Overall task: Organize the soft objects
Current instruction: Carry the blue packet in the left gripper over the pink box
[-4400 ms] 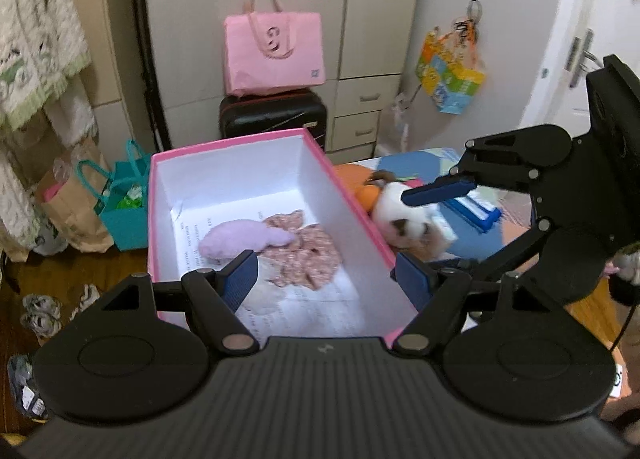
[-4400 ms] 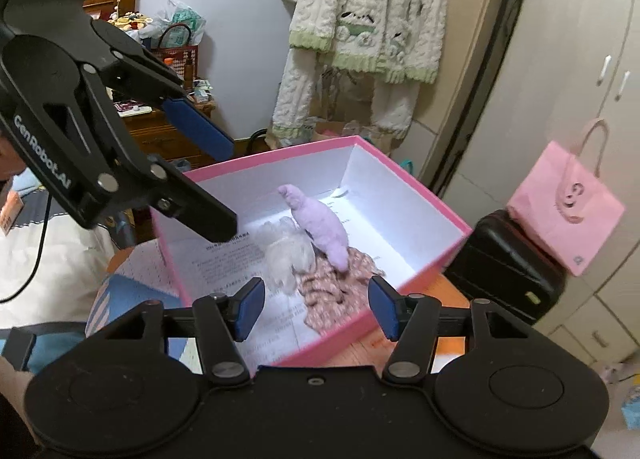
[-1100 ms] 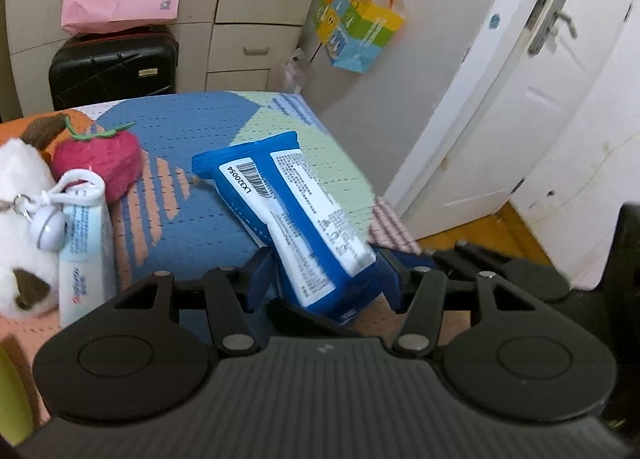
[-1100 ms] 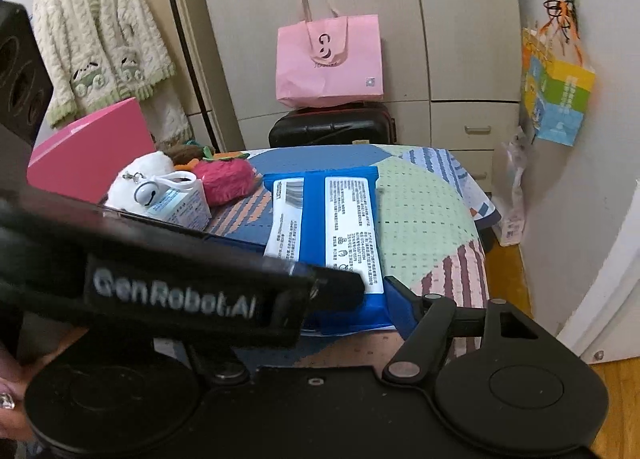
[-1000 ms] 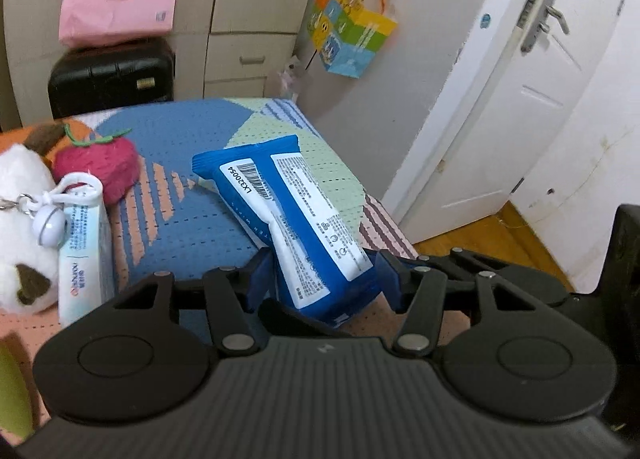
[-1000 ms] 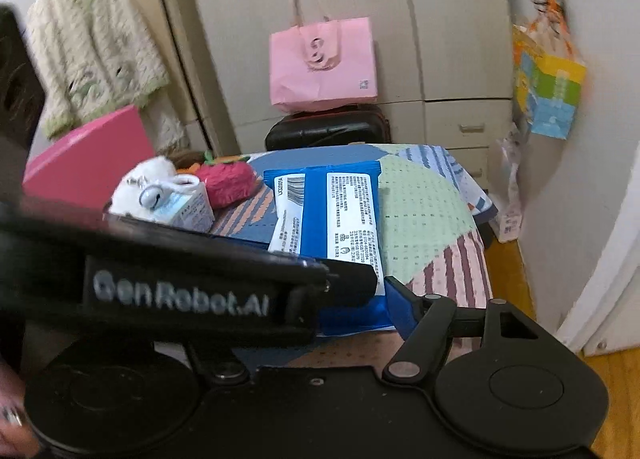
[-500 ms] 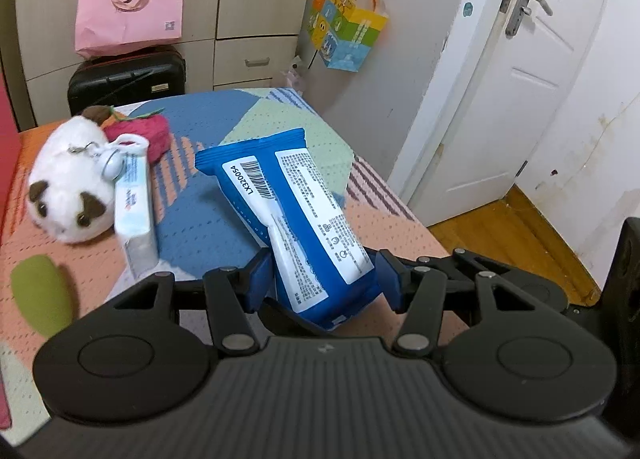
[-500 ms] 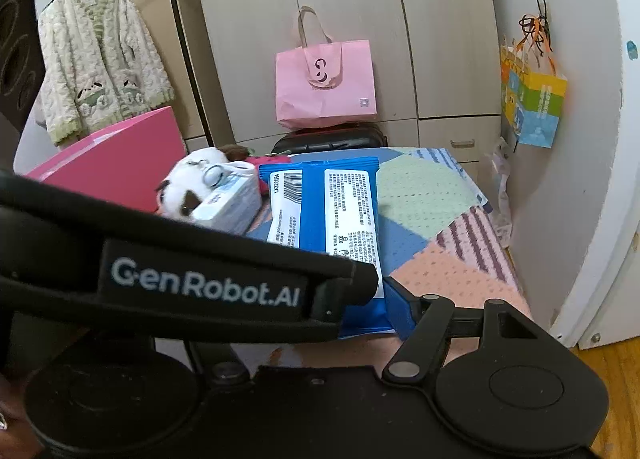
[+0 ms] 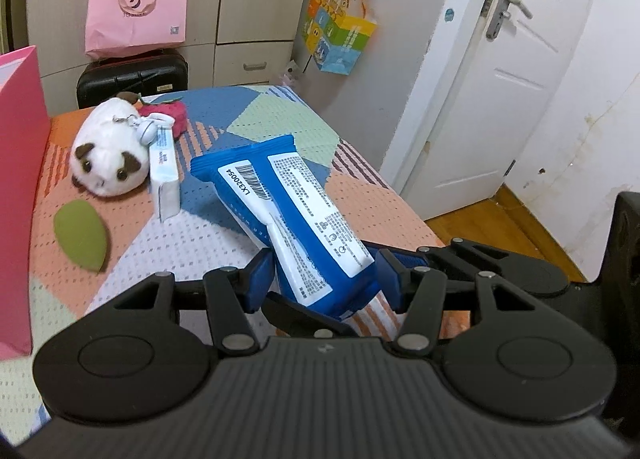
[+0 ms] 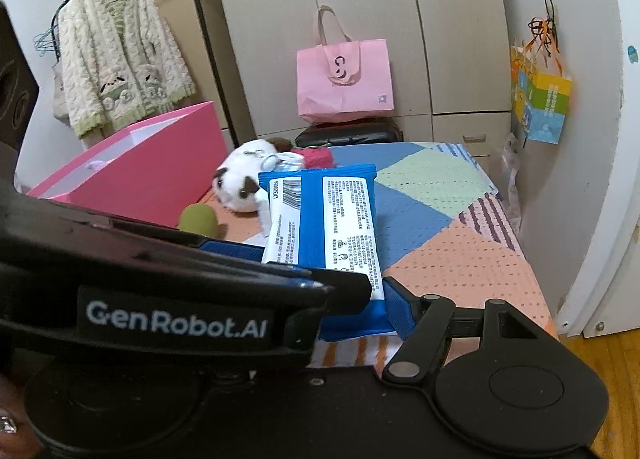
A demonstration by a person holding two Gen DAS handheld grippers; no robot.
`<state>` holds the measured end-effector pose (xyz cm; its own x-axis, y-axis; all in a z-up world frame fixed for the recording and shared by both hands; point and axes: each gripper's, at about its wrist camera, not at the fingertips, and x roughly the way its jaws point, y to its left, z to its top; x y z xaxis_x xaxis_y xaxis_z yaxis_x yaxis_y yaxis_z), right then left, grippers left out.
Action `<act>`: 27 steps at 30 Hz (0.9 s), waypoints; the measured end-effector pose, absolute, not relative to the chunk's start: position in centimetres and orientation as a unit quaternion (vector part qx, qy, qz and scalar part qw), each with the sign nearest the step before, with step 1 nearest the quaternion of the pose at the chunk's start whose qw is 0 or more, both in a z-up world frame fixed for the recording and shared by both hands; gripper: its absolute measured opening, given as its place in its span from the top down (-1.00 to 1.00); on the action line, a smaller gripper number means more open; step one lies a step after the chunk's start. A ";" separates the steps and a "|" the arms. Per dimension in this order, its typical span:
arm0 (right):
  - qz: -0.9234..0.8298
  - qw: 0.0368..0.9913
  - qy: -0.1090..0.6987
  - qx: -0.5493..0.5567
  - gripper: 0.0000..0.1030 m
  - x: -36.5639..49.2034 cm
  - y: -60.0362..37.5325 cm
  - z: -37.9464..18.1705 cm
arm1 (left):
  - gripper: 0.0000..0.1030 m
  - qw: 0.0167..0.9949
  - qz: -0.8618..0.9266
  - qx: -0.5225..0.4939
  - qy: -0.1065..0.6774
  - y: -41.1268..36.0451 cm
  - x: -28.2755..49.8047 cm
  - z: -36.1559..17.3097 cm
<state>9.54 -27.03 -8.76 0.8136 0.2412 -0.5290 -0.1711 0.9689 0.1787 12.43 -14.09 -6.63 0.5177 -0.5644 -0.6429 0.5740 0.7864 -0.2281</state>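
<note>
A blue pack of wet wipes [image 9: 288, 215] with white labels is lifted off the patchwork mat, near end up. My left gripper [image 9: 324, 279] is shut on its near end. My right gripper [image 10: 340, 291] closes on the same pack [image 10: 332, 235] from beside it; the left gripper's body hides its left finger. A white plush hamster [image 9: 108, 151], a small white tissue pack [image 9: 164, 175], a red plush [image 9: 168, 115] and a green leaf-shaped piece [image 9: 82, 235] lie on the mat. The pink box [image 10: 148, 167] stands at the left.
The patchwork mat [image 9: 256, 115] ends at the right, with wooden floor [image 9: 500, 227] and a white door [image 9: 500, 71] beyond. A black suitcase [image 9: 132, 77] with a pink bag [image 9: 136, 11] stands behind by the cupboards. A cardigan [image 10: 120, 59] hangs at the left.
Both grippers have left the pink box, closed on the blue wipes pack and raised it off the mat. The view has pulled back and up, so the hamster and the box show again.
</note>
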 end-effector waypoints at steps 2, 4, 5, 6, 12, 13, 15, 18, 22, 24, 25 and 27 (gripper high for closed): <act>0.115 0.953 0.279 0.035 -0.43 8.7 -26.2 -8.3 | -0.03 0.872 -0.327 -0.001 0.364 -13.3 11.6 -6.4; 0.123 0.955 0.270 0.006 -0.43 7.8 -25.3 -7.8 | -0.03 0.872 -0.326 -0.006 0.364 -12.5 11.0 -6.1; 0.127 0.954 0.270 0.000 -0.44 7.5 -25.1 -7.6 | -0.03 0.872 -0.325 -0.010 0.367 -12.1 10.7 -6.0; 0.133 0.953 0.273 -0.003 -0.44 7.3 -24.9 -7.5 | -0.03 0.871 -0.324 -0.011 0.369 -11.8 10.4 -5.8; 0.143 0.950 0.276 -0.022 -0.42 6.5 -23.4 -6.2 | -0.03 0.872 -0.342 -0.018 0.349 -9.7 8.8 -4.7; 0.144 0.951 0.273 -0.026 -0.42 6.4 -23.0 -5.8 | -0.03 0.874 -0.343 -0.019 0.342 -9.3 8.5 -4.4; 0.145 0.953 0.264 -0.036 -0.42 6.2 -22.2 -5.1 | -0.03 0.879 -0.343 -0.026 0.330 -8.2 8.2 -3.8; 0.151 0.956 0.249 -0.042 -0.42 6.0 -20.9 -3.9 | -0.03 0.887 -0.338 -0.033 0.313 -6.8 7.9 -2.8; 0.164 0.958 0.225 -0.062 -0.42 6.2 -19.0 -2.2 | -0.05 0.898 -0.332 -0.036 0.287 -4.7 7.6 -1.2; 0.176 0.959 0.216 -0.058 -0.42 6.6 -18.2 -1.2 | -0.05 0.902 -0.328 -0.040 0.277 -3.5 7.7 -0.3; 0.183 0.958 0.215 -0.046 -0.42 7.0 -17.9 -0.7 | -0.05 0.905 -0.325 -0.041 0.272 -2.9 7.9 0.2; 0.196 0.955 0.221 -0.015 -0.42 8.0 -17.4 0.2 | -0.05 0.909 -0.322 -0.044 0.262 -1.7 8.4 1.2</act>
